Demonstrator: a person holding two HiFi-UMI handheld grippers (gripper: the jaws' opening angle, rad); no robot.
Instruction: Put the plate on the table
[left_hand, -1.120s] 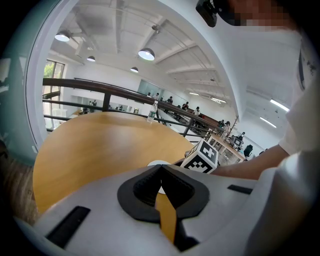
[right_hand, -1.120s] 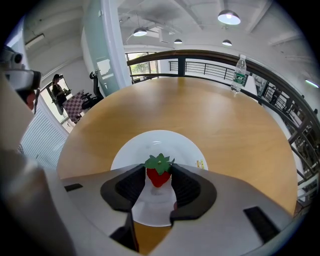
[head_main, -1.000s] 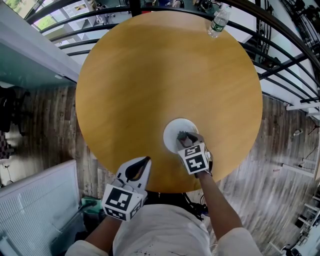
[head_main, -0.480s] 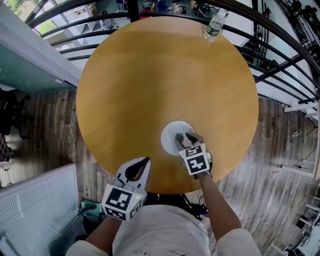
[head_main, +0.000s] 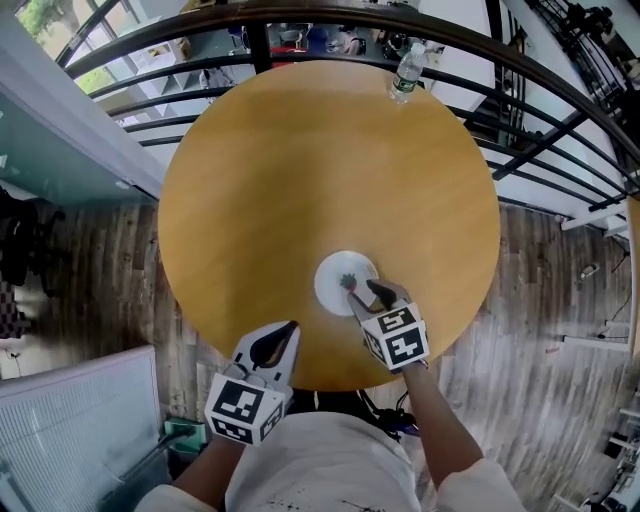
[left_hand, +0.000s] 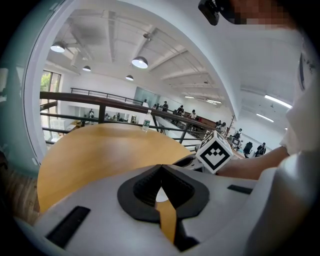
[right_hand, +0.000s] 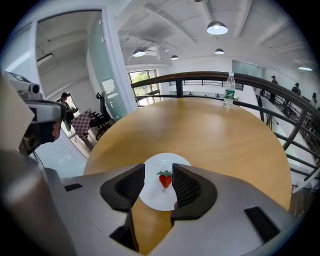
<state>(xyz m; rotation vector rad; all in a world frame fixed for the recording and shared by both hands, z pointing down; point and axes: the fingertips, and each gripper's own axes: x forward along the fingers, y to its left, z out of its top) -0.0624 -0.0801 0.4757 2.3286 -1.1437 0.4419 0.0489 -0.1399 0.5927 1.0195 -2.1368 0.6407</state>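
A small white plate (head_main: 335, 283) lies flat on the round wooden table (head_main: 300, 170), near its front edge. On the plate rests a small strawberry (head_main: 348, 281). In the right gripper view the plate (right_hand: 152, 197) and strawberry (right_hand: 165, 179) show between the jaws. My right gripper (head_main: 362, 291) hovers open over the plate's near right rim and holds nothing. My left gripper (head_main: 277, 340) hangs shut and empty at the table's front edge, left of the plate. Through its jaws only a sliver of the plate (left_hand: 161, 195) is visible.
A clear water bottle (head_main: 405, 72) stands at the table's far edge, also visible as the bottle (right_hand: 229, 90) in the right gripper view. A dark metal railing (head_main: 300, 20) curves behind the table. A white panel (head_main: 70, 420) stands on the wooden floor at the lower left.
My right gripper has drawn back a little from the middle of the plate toward its near rim. The plate stays on the table. The left gripper has hardly moved.
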